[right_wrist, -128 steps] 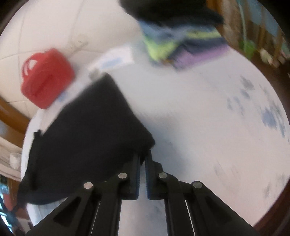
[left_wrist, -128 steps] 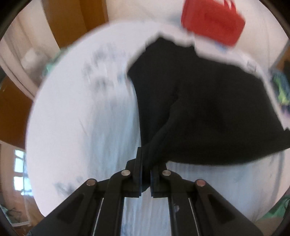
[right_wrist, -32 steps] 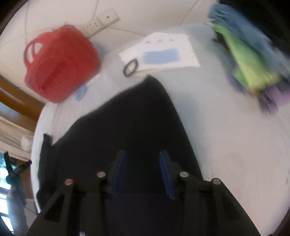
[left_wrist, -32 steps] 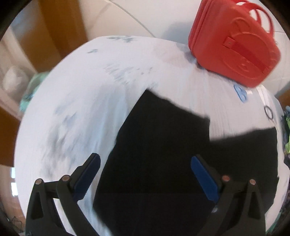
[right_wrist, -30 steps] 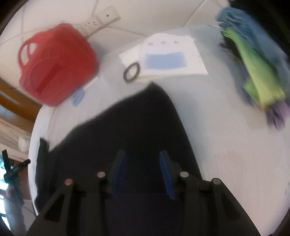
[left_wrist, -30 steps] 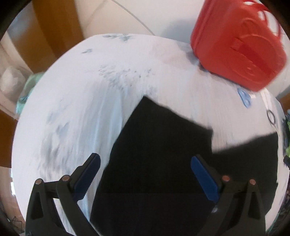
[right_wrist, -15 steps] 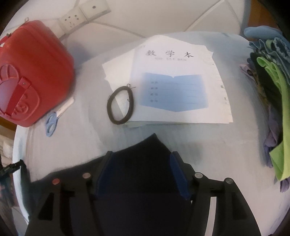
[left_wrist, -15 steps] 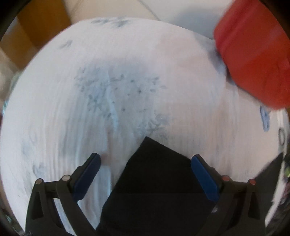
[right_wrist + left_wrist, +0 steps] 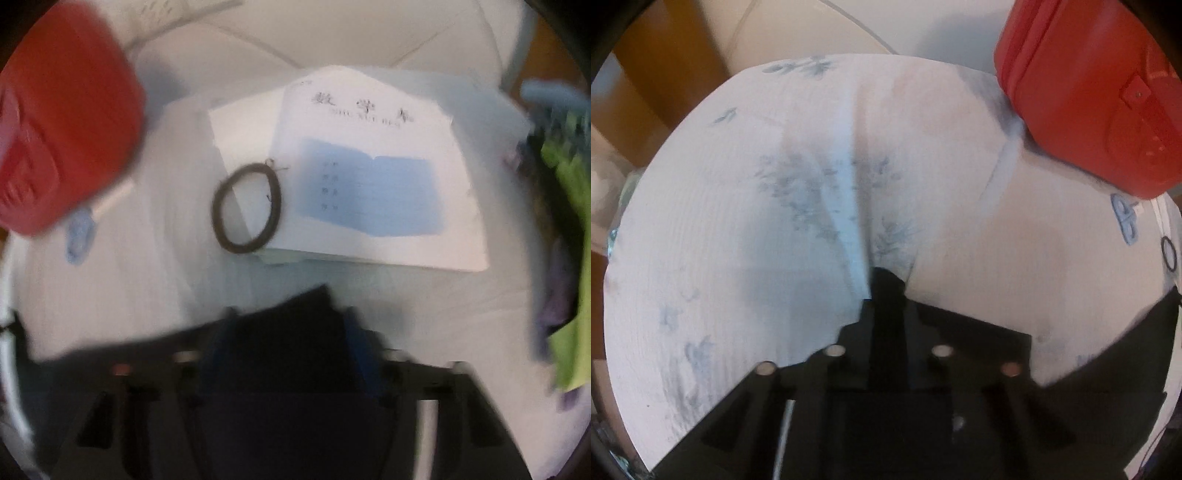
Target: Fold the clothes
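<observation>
A black garment (image 9: 1115,354) lies on the white flowered tablecloth (image 9: 775,192). In the left wrist view my left gripper (image 9: 888,295) is shut on a far corner of the black garment, which pokes out between its fingers. In the blurred right wrist view my right gripper (image 9: 291,332) has its blue-padded fingers (image 9: 364,347) apart, one on each side of another corner of the garment (image 9: 295,317), which lies between them.
A red case (image 9: 1093,92) stands at the table's far edge; it also shows in the right wrist view (image 9: 62,125). Blue scissors (image 9: 79,230), a dark hair band (image 9: 245,208) and a white exercise book (image 9: 373,173) lie behind the garment. Folded coloured clothes (image 9: 565,236) are stacked at the right.
Both grippers let go of the garment, opened and moved forward to its far corners. My left gripper has now shut on its corner. My right gripper's fingers have narrowed around the other corner.
</observation>
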`<state>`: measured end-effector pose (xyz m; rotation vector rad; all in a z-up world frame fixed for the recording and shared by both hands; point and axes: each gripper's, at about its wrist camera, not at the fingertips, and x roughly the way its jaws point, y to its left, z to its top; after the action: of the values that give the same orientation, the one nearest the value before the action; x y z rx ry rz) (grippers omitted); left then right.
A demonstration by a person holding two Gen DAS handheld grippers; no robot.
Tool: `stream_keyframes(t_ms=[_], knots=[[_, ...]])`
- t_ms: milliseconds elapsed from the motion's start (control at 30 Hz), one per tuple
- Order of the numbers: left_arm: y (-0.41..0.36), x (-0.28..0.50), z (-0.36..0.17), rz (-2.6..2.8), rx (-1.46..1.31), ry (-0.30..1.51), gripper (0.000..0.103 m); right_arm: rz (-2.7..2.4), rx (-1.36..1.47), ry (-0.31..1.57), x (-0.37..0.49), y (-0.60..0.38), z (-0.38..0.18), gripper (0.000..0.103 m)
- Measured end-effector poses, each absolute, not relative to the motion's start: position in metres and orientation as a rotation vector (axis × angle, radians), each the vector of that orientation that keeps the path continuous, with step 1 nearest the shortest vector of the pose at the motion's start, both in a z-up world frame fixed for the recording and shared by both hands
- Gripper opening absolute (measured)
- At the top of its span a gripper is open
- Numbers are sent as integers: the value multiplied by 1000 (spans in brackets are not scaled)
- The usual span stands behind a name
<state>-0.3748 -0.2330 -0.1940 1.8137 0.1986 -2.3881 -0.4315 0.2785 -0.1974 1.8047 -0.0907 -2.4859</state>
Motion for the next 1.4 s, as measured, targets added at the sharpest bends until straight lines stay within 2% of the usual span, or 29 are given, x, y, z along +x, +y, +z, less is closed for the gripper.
stream_keyframes(t_ms=[167,367,500,767,800,867,900,933,1000,1067,1100,1267,1400], knots=[[-232,-337,-154,-2509,1649,176,8,-2478,1620,-258,-412,293,-166,7],[-224,-253,-94,-2705,1409,106,8,-2503,1366,-379,-348,336,-121,7],[-218,-212,-96,-2699,1414,74,8,-2480,1385,-411,-316,354,-132,7],[-194,-115,-141,-2602,1589,65,8,-2438,1466,-464,-247,373,-155,7],[-192,-110,-146,-2589,1628,60,8,-2436,1482,-464,-242,374,-157,9],[-191,-105,-149,-2557,1676,69,8,-2435,1519,-463,-233,376,-161,22],[-192,-102,-149,-2546,1690,83,9,-2449,1540,-453,-228,378,-161,38],[-195,-98,-146,-2549,1682,109,14,-2470,1558,-447,-224,380,-161,44],[-198,-94,-133,-2577,1632,160,37,-2492,1560,-474,-217,389,-156,44],[-203,-95,-115,-2614,1554,192,85,-2504,1546,-507,-210,397,-150,45],[-205,-97,-108,-2625,1519,206,91,-2511,1544,-507,-209,399,-147,45],[-230,-141,-104,-2559,1469,293,93,-2554,1533,-484,-226,400,-132,46],[-247,-181,-121,-2470,1498,337,93,-2536,1568,-363,-257,374,-127,51]])
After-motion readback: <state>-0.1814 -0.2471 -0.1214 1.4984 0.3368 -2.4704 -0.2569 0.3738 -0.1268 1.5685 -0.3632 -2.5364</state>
